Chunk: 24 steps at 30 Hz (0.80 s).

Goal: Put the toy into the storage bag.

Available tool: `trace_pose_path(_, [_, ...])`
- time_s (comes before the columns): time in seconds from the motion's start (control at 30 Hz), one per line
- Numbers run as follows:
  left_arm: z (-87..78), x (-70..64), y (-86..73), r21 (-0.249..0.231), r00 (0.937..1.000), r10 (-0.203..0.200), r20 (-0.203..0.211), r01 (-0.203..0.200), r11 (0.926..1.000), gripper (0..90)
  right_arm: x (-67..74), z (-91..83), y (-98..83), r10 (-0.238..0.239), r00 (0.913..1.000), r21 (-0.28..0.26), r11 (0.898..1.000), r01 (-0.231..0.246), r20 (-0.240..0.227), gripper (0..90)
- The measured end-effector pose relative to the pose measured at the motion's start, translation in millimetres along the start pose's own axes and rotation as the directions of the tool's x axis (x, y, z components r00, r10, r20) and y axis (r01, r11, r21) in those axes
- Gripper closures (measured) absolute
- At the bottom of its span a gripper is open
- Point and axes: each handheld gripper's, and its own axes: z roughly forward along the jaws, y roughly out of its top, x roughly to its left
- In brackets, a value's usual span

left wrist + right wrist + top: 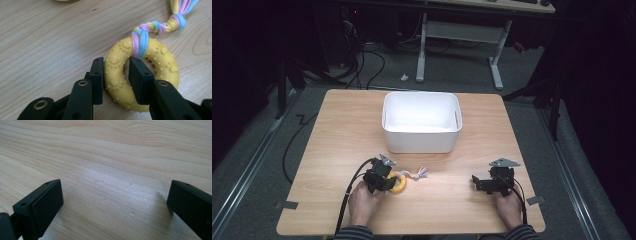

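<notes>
step: grasp, likely for white bin [421, 122] | left gripper [115, 75] pinching yellow ring toy [120, 82] through its hole, near table [337, 130] front edge | right gripper [113, 202] spread over bare wood | next: lift, carry to bin

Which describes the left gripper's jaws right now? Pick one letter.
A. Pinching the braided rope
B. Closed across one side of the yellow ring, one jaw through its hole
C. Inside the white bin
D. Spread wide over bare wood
B: in the left gripper view the left gripper has one jaw outside the yellow ring and the other in its hole, both pressed against its band.
</notes>
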Motion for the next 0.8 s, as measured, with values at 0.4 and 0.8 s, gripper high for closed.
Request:
trace_pose_path(0.4, [-1.6, -2.3, 0.2, -0.017, 0.9998, -0.011, 0.018, 0.012, 0.9998, 66.5, 0.1, -0.1, -0.1, -0.005, 1.0000, -0.002, 1.000, 0.005, -0.001, 0.6])
trace_pose_path(0.8, [-12.3, -3.0, -0.7, -0.046, 0.9992, -0.021, 0.034, 0.023, 0.9987, 66.6, 0.4, -0.3, -0.3, -0.013, 0.9999, -0.001, 1.000, 0.013, -0.006, 0.6])
